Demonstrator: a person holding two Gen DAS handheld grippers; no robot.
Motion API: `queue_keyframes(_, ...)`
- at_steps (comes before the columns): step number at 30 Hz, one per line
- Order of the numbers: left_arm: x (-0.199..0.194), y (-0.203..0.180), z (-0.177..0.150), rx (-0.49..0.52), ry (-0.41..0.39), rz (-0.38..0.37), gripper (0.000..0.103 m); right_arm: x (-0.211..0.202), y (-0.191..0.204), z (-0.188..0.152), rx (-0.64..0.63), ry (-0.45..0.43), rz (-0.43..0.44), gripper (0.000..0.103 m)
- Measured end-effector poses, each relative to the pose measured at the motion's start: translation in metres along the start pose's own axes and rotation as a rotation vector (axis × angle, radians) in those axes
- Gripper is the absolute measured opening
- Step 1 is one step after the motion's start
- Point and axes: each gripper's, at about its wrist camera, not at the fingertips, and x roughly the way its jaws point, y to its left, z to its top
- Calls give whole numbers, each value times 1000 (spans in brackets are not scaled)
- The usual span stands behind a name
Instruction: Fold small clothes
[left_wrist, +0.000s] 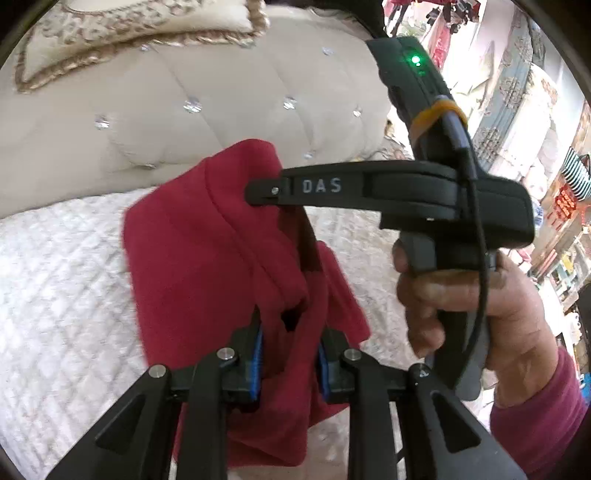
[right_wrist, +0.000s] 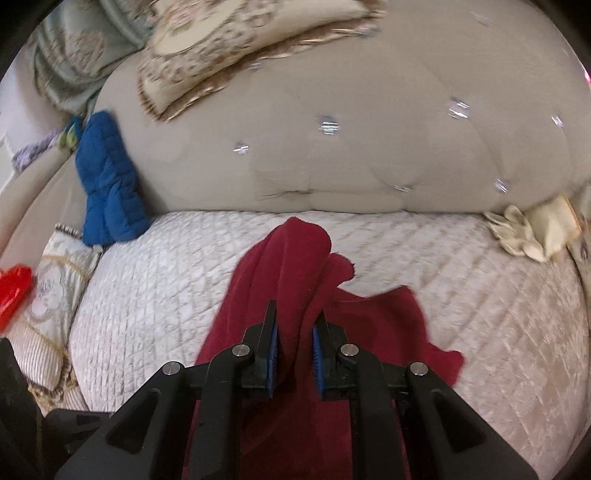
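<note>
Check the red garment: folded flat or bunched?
Bunched, not folded. The red garment hangs in loose creases, pinched by both the left gripper and right gripper, over the quilt.

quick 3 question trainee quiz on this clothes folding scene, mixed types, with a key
1. True or false: both grippers grip the red garment.
2. The blue padded item lies: A) on the quilted cover B) against the tufted backrest C) between the jaws.
3. Fill in: the right gripper shows lettering ___.

Key: 1 true; 2 B; 3 DAS. The left gripper also pinches the garment.
</note>
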Motion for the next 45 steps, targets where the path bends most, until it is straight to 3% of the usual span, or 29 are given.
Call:
queue_keyframes(6, 59, -12, 6, -54, 88, -84, 23, 30, -43, -9, 58, 43, -51, 0)
queue_keyframes(10, 79, -11, 2, -49, 140, -160, 37, 61, -65, -27, 122, 102, -83, 0)
queue_keyframes(11, 76, -11, 2, -42, 143, -181, 47, 60, -70, -31, 139, 93, -68, 0)
queue_keyframes(12, 72, -7, 4, -38, 144, -207, 56, 54, -74, -32, 163, 80, -46, 2)
queue_keyframes(15, 33, 15, 4, -43, 101, -253, 70, 22, -84, -40, 239, 44, -12, 14)
queue_keyframes(17, 11, 26, -2, -32, 53, -217, 81, -3, -81, -51, 261, 13, 36, 27)
queue_keyframes(20, -6, 39, -9, 6, 14, -50, 81, -23, -67, -69, 270, 9, 103, 40)
queue_keyframes(22, -5, 54, -21, 15, 18, 48, 81, -21, -52, -83, 244, 57, 106, 45)
queue_keyframes(24, 5, 69, -32, -38, 47, 64, 80, -9, -44, -90, 229, 103, 69, 44)
queue_keyframes(26, 18, 78, -38, -88, 46, 53, 80, -1, -35, -96, 191, 113, 34, 12)
queue_keyframes(27, 22, 80, -42, -95, 46, 63, 80, -4, -29, -98, 163, 85, -35, 1)
queue_keyframes(30, 21, 79, -47, -66, 27, 98, 80, -35, -14, -109, 125, -6, -88, 0)
queue_keyframes(33, 32, 77, -42, -55, 14, 117, 80, -41, -15, -121, 121, -32, -198, 0)
queue_keyframes(35, 34, 76, -42, -65, 28, 115, 80, -26, -18, -121, 110, -2, -191, 1)
queue_keyframes(39, 28, 74, -40, -72, 10, 140, 80, -46, -27, -110, 147, -71, -169, 19)
queue_keyframes(42, 32, 74, -36, -77, 2, 173, 81, -66, -29, -96, 170, -179, -182, 19)
queue_keyframes(45, 38, 75, -34, -83, -2, 186, 82, -46, -20, -76, 116, -156, -160, 15)
